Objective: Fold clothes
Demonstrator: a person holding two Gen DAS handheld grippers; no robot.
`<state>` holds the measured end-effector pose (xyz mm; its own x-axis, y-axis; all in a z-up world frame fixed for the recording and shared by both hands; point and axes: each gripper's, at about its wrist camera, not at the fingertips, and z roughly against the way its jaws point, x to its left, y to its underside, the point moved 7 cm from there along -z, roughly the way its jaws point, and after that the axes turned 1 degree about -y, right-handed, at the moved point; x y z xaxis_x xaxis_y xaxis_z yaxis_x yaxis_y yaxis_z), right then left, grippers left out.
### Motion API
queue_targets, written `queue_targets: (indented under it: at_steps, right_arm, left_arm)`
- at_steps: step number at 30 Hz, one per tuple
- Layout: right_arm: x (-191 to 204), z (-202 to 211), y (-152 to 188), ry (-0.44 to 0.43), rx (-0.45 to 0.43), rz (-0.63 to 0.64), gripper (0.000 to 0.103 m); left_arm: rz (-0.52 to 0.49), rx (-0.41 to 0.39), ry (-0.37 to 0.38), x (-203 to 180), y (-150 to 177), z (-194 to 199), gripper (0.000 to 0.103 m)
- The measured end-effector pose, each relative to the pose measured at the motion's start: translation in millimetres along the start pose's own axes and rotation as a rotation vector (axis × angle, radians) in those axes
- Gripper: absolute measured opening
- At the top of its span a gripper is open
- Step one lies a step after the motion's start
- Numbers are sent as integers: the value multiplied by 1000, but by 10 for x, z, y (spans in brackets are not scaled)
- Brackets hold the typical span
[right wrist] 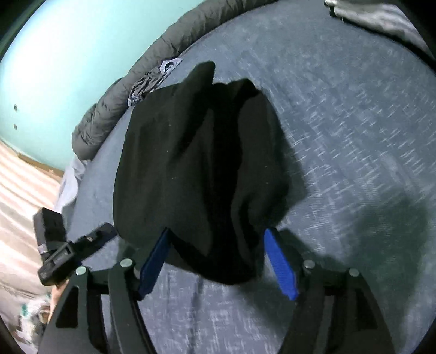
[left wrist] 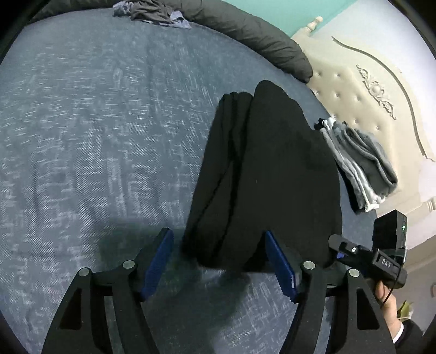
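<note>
black garment folded on the bed, both grippers spread

while the black garment lies folded in a long bundle on the blue-grey bedspread, my left gripper hangs over its near end with the blue pads spread wide. the near edge of the cloth sits between the two fingers, but the pads are not pressing on it. in the left wrist view the bundle runs away from me toward the cream headboard, with a second fold line showing along its left side.

my right gripper is also spread, its pads standing either side of the near end of the same garment without pinching it. from this side the cloth looks more rumpled, with a corner sticking up at the far end.

just to the right of the black bundle, in the left wrist view, a small stack of folded grey and white clothes lies near the edge of the bed. a dark grey duvet is rolled along the far side, and a crumpled grey piece of clothing lies beside it. my right hand shows at the lower right of that view, gripping its handle. the wall behind the bed is turquoise.
</note>
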<state>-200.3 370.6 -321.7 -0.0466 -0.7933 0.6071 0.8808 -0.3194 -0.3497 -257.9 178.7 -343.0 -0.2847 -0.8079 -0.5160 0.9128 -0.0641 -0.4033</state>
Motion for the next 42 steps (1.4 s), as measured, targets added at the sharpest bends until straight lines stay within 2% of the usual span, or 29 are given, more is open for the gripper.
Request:
queue_targets:
  at_steps: [6, 15, 23, 25, 28, 30, 33, 35, 38, 42]
  right_arm:
    - [-23, -199, -82, -27, 30, -18, 79]
    - [13, -319, -172, -23, 32, 30, 81]
    - [137, -415, -252, -15, 35, 79, 70]
    - [151, -415, -268, -15, 39, 89, 63]
    - [166, -343, -294, -37, 26, 116, 55]
    - [134, -343, -285, -45, 28, 116, 54]
    - [92, -364, -271, -49, 30, 103, 54]
    - [90, -375, -269, -39, 31, 98, 54]
    - [77, -394, -269, -22, 38, 87, 57]
    - [69, -415, -290, 0, 46, 82, 61]
  left_arm:
    - [-7, 33, 17, -53, -156, -191, 73]
    - [32, 78, 75, -43, -193, -434, 73]
    - [17, 60, 78, -56, -184, -435, 75]
    - [-14, 33, 54, -93, -191, -355, 75]
    - [-19, 37, 70, -120, -179, -322, 75]
    - [-20, 25, 82, -133, -173, -288, 75]
    - [-28, 39, 49, -101, -161, -349, 76]
    - [-55, 43, 29, -92, -162, -410, 80]
    - [0, 43, 59, -20, -197, -480, 83]
    - [-16, 39, 46, -52, -214, -536, 85]
